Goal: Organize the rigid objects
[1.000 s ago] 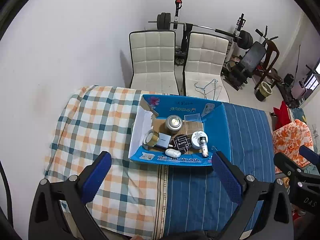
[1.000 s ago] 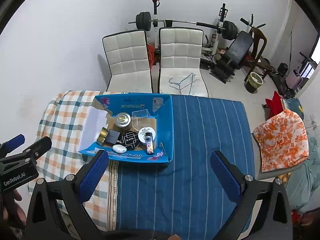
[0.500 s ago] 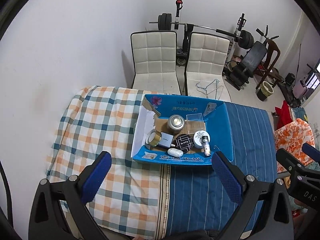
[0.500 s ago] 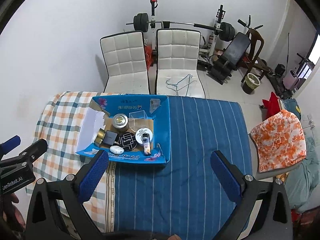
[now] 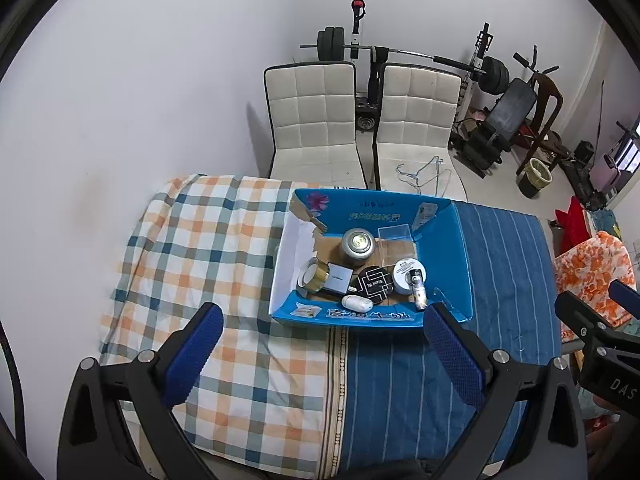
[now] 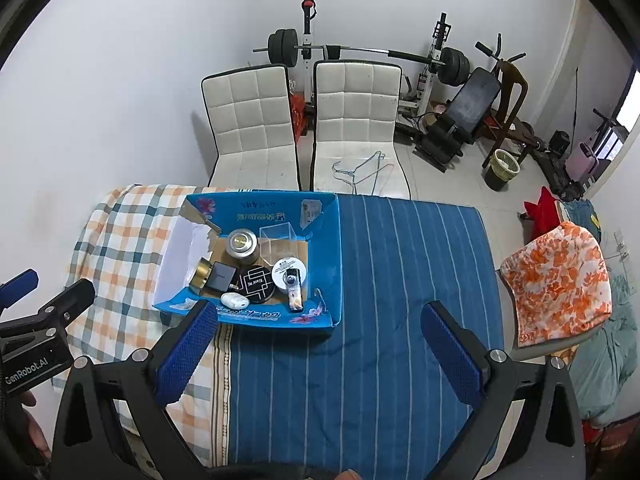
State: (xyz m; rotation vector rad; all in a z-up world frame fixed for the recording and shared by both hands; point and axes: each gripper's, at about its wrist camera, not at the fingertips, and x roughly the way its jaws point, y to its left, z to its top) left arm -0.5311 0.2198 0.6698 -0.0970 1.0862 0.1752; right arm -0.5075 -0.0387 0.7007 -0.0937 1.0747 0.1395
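Rigid objects sit gathered in the blue box (image 5: 460, 256): tape roll (image 5: 311, 276), tin (image 5: 357, 245), black disc (image 5: 374, 283), white jar (image 5: 408, 276) (packed touching). Left gripper (image 5: 320, 336) and right gripper (image 6: 316, 332) hang above, jaws wide, holding nothing; this fits either sorting done or unpacking ahead.

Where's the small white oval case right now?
In the left wrist view the white oval case lies inside the blue box, against its near wall, just in front of the black round tin.

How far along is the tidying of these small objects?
The small rigid items sit together inside the blue box. Both grippers, left and right, are open, holding nothing, above the cloths. This fits either before unpacking or after packing; what remains can't be told.
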